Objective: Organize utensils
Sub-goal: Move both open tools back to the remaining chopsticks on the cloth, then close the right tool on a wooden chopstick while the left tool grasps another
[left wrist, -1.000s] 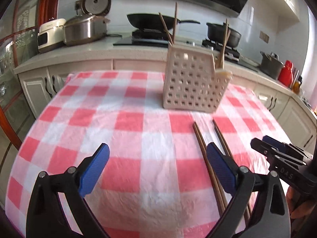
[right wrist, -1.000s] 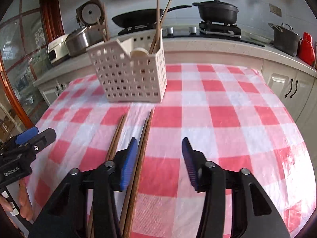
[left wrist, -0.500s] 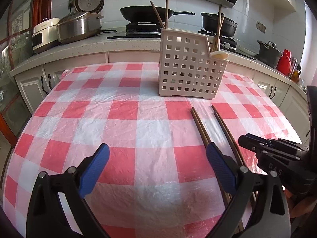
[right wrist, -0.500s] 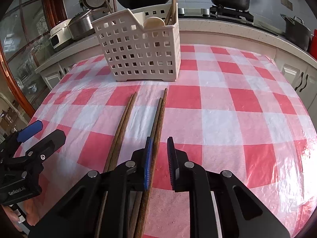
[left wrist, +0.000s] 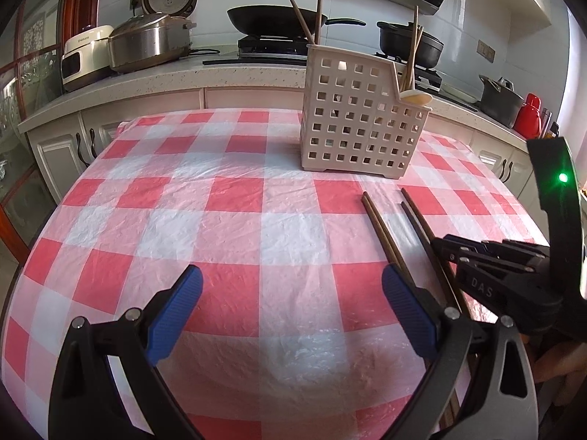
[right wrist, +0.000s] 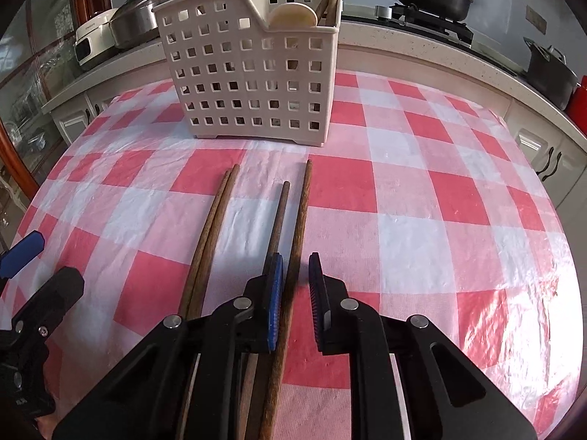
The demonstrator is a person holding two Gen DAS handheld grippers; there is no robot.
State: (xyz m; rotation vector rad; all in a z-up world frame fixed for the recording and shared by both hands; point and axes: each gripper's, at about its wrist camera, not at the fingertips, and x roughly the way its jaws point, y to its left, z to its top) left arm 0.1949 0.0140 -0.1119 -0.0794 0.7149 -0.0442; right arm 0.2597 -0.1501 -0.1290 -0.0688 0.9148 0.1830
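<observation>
Four dark wooden chopsticks lie in two pairs on the red-checked tablecloth, a left pair (right wrist: pixel 212 227) and a right pair (right wrist: pixel 279 216). My right gripper (right wrist: pixel 295 267) hangs low over the right pair with its jaws narrow. The outer chopstick (right wrist: pixel 302 212) runs between the pads, close to the left one, and a gap shows beside the right one. A white perforated basket (right wrist: pixel 249 84) behind holds upright chopsticks and a pale spoon. My left gripper (left wrist: pixel 291 275) stands wide open over bare cloth, left of the chopsticks (left wrist: pixel 381 231). There the right gripper (left wrist: pixel 451 249) and the basket (left wrist: pixel 352 124) also show.
Behind the table runs a counter (left wrist: pixel 220 73) with rice cookers (left wrist: pixel 146 42), a wok on the stove (left wrist: pixel 271 18), black pots (left wrist: pixel 407 42) and a red flask (left wrist: pixel 528 115). The cloth falls off at the table edges left and right. My left gripper (right wrist: pixel 25 253) shows at the left of the right wrist view.
The right gripper's jaws have narrowed from half open to a slim gap. It has moved forward and down along the right pair, toward the basket. The left gripper has stayed wide open.
</observation>
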